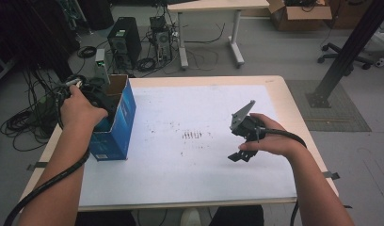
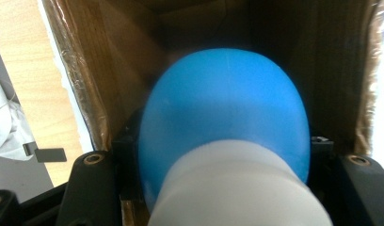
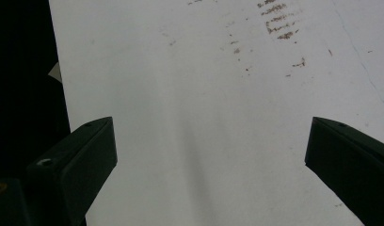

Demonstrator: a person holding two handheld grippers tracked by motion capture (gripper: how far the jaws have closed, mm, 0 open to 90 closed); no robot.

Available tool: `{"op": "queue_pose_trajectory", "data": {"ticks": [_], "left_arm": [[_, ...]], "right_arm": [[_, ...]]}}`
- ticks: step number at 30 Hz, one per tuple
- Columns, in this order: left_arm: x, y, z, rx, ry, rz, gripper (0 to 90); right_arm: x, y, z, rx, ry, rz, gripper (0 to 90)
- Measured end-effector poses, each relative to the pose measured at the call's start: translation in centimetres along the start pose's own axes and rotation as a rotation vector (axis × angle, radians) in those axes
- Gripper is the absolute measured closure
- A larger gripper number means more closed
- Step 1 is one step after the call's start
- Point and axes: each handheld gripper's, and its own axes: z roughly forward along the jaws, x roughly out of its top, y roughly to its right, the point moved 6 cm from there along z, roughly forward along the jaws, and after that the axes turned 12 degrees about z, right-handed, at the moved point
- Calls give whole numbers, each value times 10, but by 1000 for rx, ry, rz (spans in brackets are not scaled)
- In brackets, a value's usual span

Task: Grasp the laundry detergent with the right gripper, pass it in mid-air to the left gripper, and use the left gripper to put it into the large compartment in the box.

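Note:
A blue cardboard box [image 1: 118, 123] stands open-topped at the table's left edge. My left gripper [image 1: 99, 97] reaches down into its mouth. In the left gripper view the box's brown inner walls [image 2: 110, 70] surround a rounded blue object with a white end [image 2: 223, 108]. This object sits between the two black jaws of the left gripper [image 2: 223, 162], which is shut on it. My right gripper [image 1: 240, 156] hovers low over the white sheet [image 1: 190, 165] right of centre. In its own view the right gripper [image 3: 209, 141] is wide open, with bare sheet between the jaws.
Dark smudge marks [image 1: 192, 135] dot the middle of the sheet. The wooden table rim [image 1: 293, 117] frames the sheet. Beyond the far edge are cables and computer towers [image 1: 125, 41] on the floor, another table [image 1: 213, 5] and a black metal post [image 1: 343, 54] at the right.

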Motion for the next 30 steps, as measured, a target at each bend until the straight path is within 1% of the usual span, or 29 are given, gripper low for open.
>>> {"op": "queue_pose_trajectory", "data": {"ticks": [4,8,13,18,21,30], "left_arm": [[0,0,4,1,-5,6,378],[0,1,8,-1,-7,8,378],[-1,0,8,-1,-8,-4,378],[0,0,9,3,3,-8,376],[1,0,9,8,11,-6,375],[0,0,10,11,9,-1,366]], "right_arm": [[0,0,1,1,1,1,26],[1,0,2,7,18,7,27],[0,0,2,8,16,16,26],[-2,1,1,6,20,16,26],[-4,1,0,5,17,24,26],[-9,3,-1,8,25,35,26]]}}
